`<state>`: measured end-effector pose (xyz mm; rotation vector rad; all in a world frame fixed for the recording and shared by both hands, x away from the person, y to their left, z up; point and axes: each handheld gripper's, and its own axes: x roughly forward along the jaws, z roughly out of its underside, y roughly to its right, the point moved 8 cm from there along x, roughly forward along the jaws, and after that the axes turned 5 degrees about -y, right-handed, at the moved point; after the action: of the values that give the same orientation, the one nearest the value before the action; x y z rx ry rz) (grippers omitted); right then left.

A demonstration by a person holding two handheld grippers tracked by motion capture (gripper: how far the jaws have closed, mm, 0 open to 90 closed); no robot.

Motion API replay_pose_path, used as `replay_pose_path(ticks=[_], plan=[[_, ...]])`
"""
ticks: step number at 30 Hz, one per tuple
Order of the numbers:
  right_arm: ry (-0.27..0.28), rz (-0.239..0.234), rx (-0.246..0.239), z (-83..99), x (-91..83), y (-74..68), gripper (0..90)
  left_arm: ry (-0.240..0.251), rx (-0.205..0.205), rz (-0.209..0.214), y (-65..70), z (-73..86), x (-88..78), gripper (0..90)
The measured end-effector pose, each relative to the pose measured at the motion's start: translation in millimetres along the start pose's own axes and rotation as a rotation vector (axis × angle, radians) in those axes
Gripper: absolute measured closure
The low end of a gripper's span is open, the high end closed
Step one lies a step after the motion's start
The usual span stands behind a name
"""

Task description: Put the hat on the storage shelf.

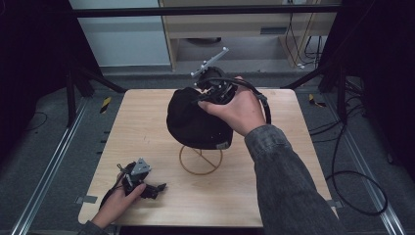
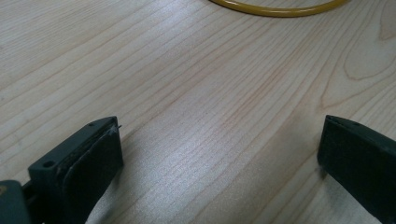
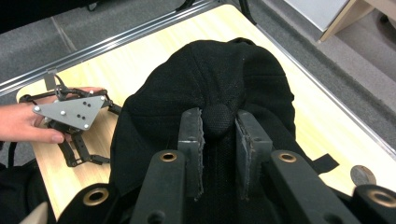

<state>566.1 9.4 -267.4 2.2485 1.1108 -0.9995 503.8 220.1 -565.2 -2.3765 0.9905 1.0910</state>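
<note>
Cap [image 1: 195, 120] sits on top of a wire stand [image 1: 200, 160] at the middle of the table [image 1: 147, 127], black, crown up. Right gripper [image 3: 219, 122] is over the crown, jaws nearly together and clamped on the cap's top button [image 3: 217, 119]; pads touch it on both sides in the right gripper view. In the high view the person's right hand [image 1: 240, 110] comes over the cap from the far side, cable looping behind it.

Left gripper [image 1: 159, 186] rests low on the table near the front left corner, well apart from the cap, jaws wide apart with nothing between them. The left gripper view has bare wood between the pads and an arc of the stand's yellow ring [image 2: 280, 8] at the top edge.

Step in hand, by judgement: cap pinched by the button, either just being seated on the stand or about to be lifted off; frames don't settle which. If lifting: pull straight up so the stand doesn't tip, since the grip is small and the fabric may slip. If placing: part the jaws and back off upward without dragging the crown.
</note>
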Motion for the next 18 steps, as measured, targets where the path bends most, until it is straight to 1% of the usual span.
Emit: replay_pose_path(ticks=[4,10,18], plan=[[-0.026,0.006,-0.012,2.6,7.7,-2.3,74.3,-0.001,0.001,0.0,-0.1,0.1,-0.1,0.0],[-0.041,0.002,-0.012,4.4,15.4,-3.0,74.1,-0.001,0.001,0.0,-0.1,0.1,-0.1,0.0],[-0.047,0.002,-0.006,4.6,18.1,-2.6,73.7,-0.001,0.001,0.0,-0.1,0.1,-0.1,0.0]])
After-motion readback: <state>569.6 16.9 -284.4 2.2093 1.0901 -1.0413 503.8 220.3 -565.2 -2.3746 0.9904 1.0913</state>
